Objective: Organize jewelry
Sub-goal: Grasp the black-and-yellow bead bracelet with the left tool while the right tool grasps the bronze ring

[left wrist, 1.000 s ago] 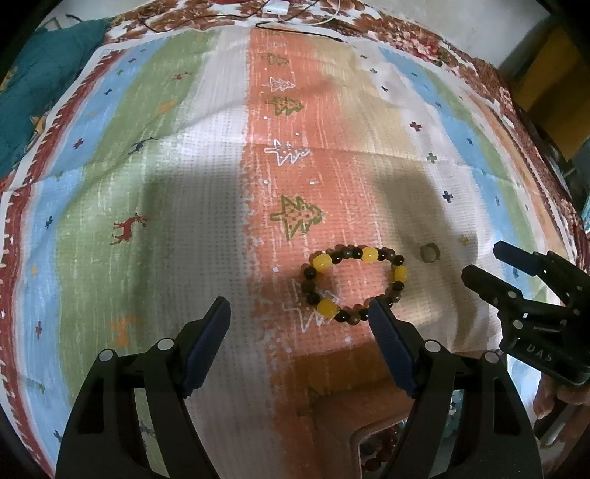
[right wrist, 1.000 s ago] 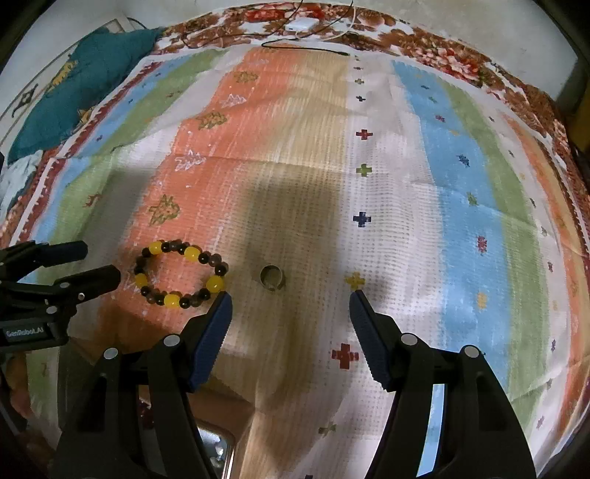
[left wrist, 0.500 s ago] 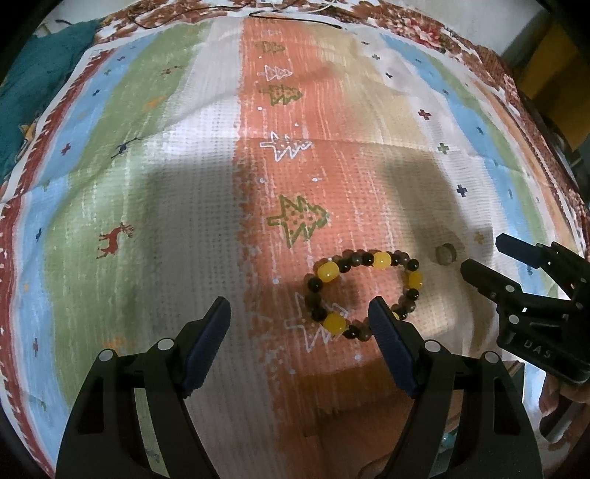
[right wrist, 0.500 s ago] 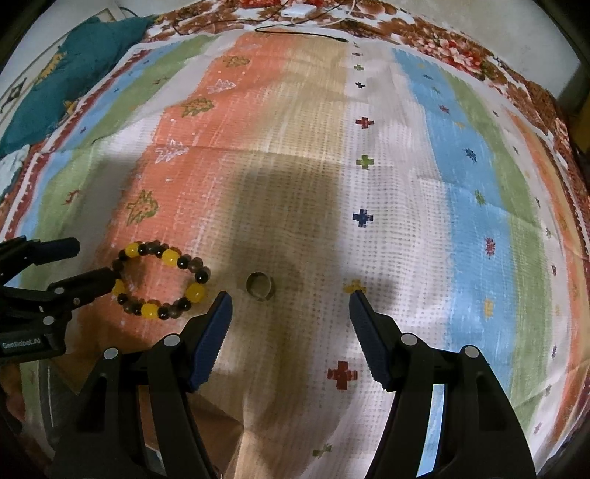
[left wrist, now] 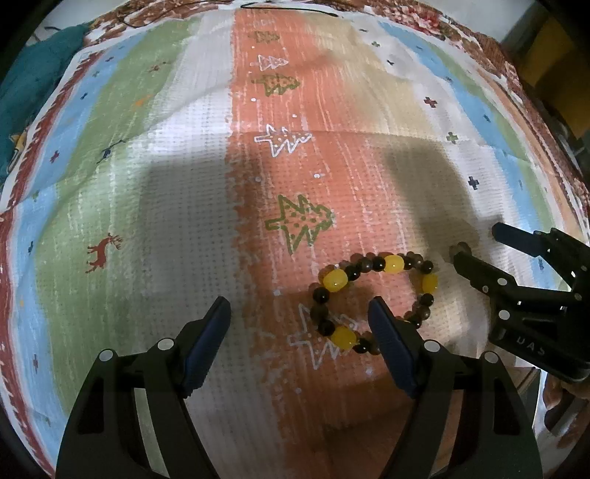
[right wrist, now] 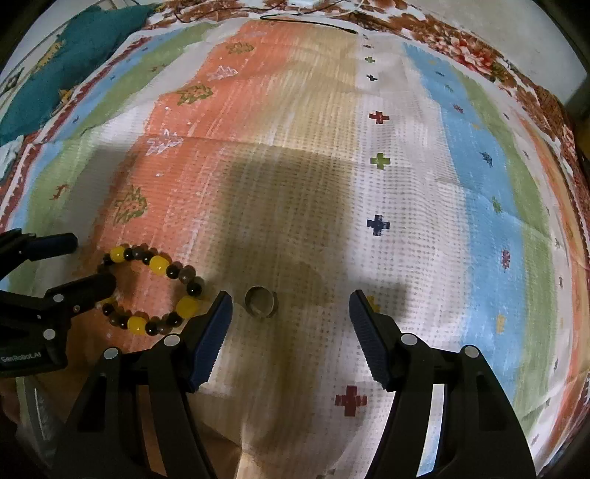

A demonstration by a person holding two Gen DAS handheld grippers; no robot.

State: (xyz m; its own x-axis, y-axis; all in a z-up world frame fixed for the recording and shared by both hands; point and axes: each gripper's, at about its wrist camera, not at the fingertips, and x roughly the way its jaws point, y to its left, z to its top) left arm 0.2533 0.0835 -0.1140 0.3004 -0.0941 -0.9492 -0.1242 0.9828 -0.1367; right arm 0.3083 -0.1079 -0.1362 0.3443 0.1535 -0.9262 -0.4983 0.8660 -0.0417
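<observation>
- Bracelet of yellow and dark beads is lying flat on the striped cloth; our left gripper is hovering spread, its right finger overlapping the loop's near edge.
- Ring is sitting just ahead of our right gripper, also spread and empty, nearer its left finger.
- We are seeing a teal cushion and a cable at the far edge.

Right wrist view: white lettering "GenRobot.AI" on the black body of the left tool, low at frame left. Left wrist view: pale letters "DAS" on the body of the right tool, partly shadowed; any further letters unreadable. No other legible text.
</observation>
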